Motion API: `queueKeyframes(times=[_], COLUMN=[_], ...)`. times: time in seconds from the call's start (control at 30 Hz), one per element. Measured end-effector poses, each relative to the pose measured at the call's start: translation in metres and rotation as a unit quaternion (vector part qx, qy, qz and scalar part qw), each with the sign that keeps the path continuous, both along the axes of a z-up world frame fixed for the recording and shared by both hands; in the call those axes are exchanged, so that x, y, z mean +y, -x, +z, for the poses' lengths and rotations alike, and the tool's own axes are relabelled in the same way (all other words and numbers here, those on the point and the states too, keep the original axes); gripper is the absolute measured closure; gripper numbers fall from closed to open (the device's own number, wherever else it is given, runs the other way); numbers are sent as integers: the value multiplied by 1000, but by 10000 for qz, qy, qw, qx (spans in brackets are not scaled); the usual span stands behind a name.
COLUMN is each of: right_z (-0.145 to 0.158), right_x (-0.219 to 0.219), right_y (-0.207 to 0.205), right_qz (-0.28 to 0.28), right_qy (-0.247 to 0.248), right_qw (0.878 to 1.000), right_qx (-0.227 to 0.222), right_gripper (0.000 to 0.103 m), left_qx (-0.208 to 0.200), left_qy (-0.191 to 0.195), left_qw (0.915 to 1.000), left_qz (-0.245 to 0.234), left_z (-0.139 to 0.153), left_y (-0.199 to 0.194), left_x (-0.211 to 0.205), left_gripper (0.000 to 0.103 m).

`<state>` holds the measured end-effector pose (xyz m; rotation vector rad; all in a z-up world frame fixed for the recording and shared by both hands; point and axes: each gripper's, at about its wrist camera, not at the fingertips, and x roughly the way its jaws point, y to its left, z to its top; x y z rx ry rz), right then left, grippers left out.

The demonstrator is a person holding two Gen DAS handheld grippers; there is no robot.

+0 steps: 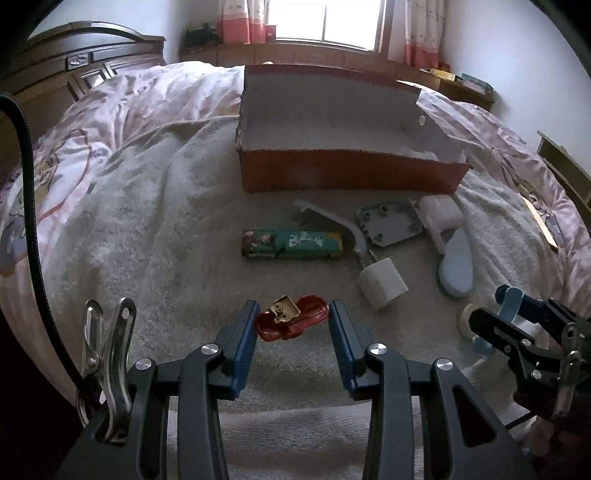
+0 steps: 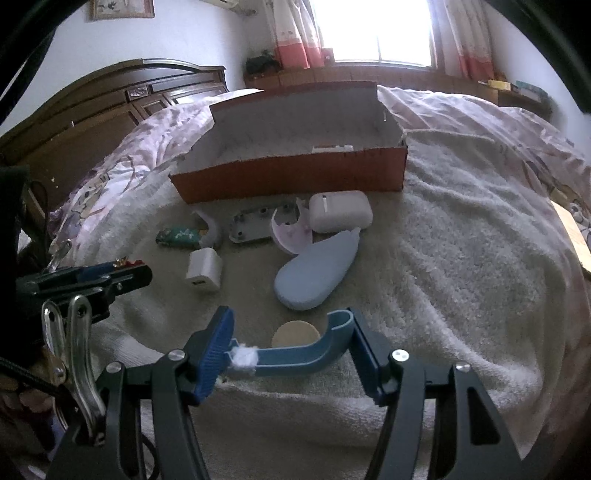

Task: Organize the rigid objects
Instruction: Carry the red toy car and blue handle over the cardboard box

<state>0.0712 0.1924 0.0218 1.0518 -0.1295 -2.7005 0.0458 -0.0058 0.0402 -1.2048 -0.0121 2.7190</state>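
My left gripper (image 1: 292, 317) is open with a small red toy (image 1: 293, 320) lying between its fingertips on the white towel (image 1: 155, 236). My right gripper (image 2: 291, 325) spans a blue curved plastic piece (image 2: 306, 354) that reaches from one finger to the other; a white fluff tuft sits at its left end. An open red cardboard box (image 1: 347, 173) stands behind the objects and also shows in the right wrist view (image 2: 295, 177). Loose on the towel lie a green patterned tube (image 1: 291, 243), a white charger cube (image 2: 204, 269), a white earbud case (image 2: 340, 212), a light blue oval shell (image 2: 317, 273), a grey bracket (image 2: 251, 225) and a tan disc (image 2: 295, 334).
The towel covers a bed with a pink patterned quilt (image 1: 122, 99). A dark wooden headboard (image 2: 92, 107) is at the left. A window with pink curtains (image 2: 376, 29) and a low wooden ledge are behind the bed. A broken white curved piece (image 1: 332, 221) lies beside the tube.
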Motion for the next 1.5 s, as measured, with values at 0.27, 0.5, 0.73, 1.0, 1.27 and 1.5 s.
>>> queueKeyframes(times=[0.27,0.5,0.73,1.0,1.27,1.5], right_z=[4,18,42,67,81,80], right_x=[0,2,6,14,25,36], right_y=[4,16,44,81,123,161], right_qz=[77,152,196,192,169,98], right_qy=[41,48,149,333,407,438], right_qw=[10000,9998,9993,9978,9963,9963], right_qx=[-24,94,291,545,741,729], right_gripper=[38,38,38,38,38,38], left_qx=[42,209,421,494,489,380], left_qy=[-29,-13,-12,87,112,125], left_qw=[10000,9997,9991,9987,9987,9992], left_qz=[-45,-82,-100,-90,-120,-59], left_z=[5,21,41,55,64,62], left_y=[2,13,37,68,100,135], left_x=[0,2,8,20,35,50], left_gripper=[64,64,64,64,64,64])
